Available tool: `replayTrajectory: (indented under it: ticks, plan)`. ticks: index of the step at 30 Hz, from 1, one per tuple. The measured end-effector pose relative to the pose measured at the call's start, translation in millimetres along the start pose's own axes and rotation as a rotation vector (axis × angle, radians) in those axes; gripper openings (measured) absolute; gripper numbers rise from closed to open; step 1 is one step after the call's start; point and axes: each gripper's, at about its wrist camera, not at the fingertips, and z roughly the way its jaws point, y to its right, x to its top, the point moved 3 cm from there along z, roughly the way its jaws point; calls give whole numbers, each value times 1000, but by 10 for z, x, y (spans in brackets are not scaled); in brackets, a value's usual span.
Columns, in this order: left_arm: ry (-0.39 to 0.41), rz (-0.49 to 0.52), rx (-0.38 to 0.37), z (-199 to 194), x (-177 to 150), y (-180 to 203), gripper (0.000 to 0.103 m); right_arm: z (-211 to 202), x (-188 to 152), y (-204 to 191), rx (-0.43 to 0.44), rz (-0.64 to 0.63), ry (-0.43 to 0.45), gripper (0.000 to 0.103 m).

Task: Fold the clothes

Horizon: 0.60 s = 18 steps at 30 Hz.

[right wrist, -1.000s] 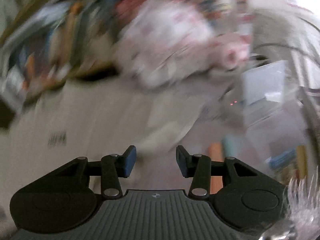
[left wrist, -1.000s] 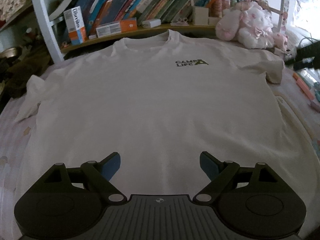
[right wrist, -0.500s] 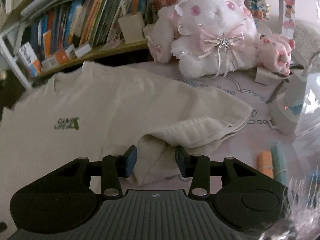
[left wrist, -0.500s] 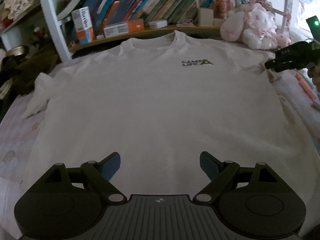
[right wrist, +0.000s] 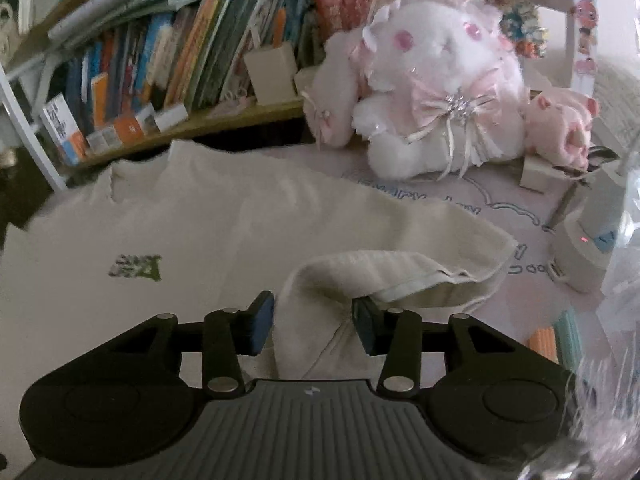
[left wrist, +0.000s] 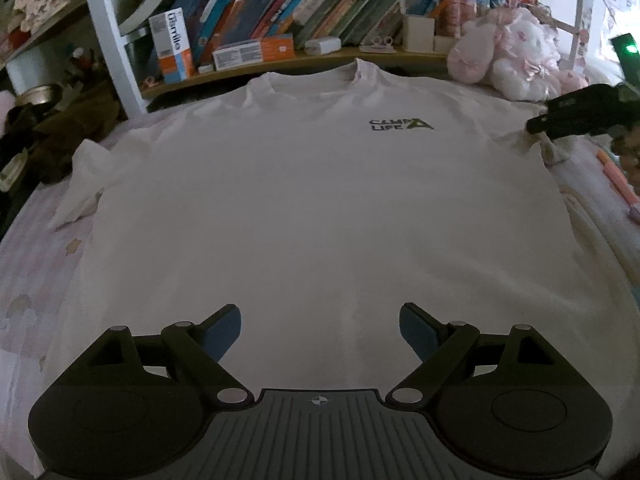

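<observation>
**Left wrist view: shirt spread flat, only the right sleeve gathered up**

Left wrist camera looks up the length of a white shirt [left wrist: 320, 200] that lies face up and spread wide on the bed [left wrist: 28, 280], hem nearest the lens, collar toward the bookshelf [left wrist: 280, 32]. Taking the chest logo [left wrist: 400, 124] as the mark: far to its left, the left sleeve [left wrist: 84, 184] lies rumpled and turned out past the body. Below the logo the torso is smooth, with no crease or doubled layer to be seen. The left tool [left wrist: 320, 332] hovers over the hem with its fingers wide apart and nothing between them.

Right of the logo, the right tool [left wrist: 560, 120] sits at the right sleeve. The right wrist camera shows that sleeve [right wrist: 384, 276] bunched and partly rolled over itself, with a fold of it standing between the blue pads; the right tool [right wrist: 312, 320] is partly parted, and I judge it is around the cloth rather than clamped on it. Beyond the sleeve, further right of the logo, sits a plush toy [right wrist: 432, 96].

As a judgement: no fold of the body lies in place. Both sleeves and the torso are left to fold, and the right sleeve looks to be the part in hand.
</observation>
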Motion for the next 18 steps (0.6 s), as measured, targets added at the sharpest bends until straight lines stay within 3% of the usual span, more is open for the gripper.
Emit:
replayTrajectory:
  ticks: [5, 6, 7, 8, 18]
  plan:
    - [0, 15, 8, -20, -23, -3, 89, 100, 32, 49, 26, 23, -2, 42]
    - [-2, 9, 12, -19, -25, -13, 89, 93, 31, 56, 37, 28, -7, 34]
    - [-2, 1, 16, -18, -26, -26, 89, 81, 28, 62, 50, 32, -14, 15]
    - [-2, -7, 21, -19, -26, -41, 89, 70, 24, 68, 63, 37, -21, 13]
    - [1, -37, 10, 35, 17, -96, 89, -551, -221, 223, 164, 153, -168, 11]
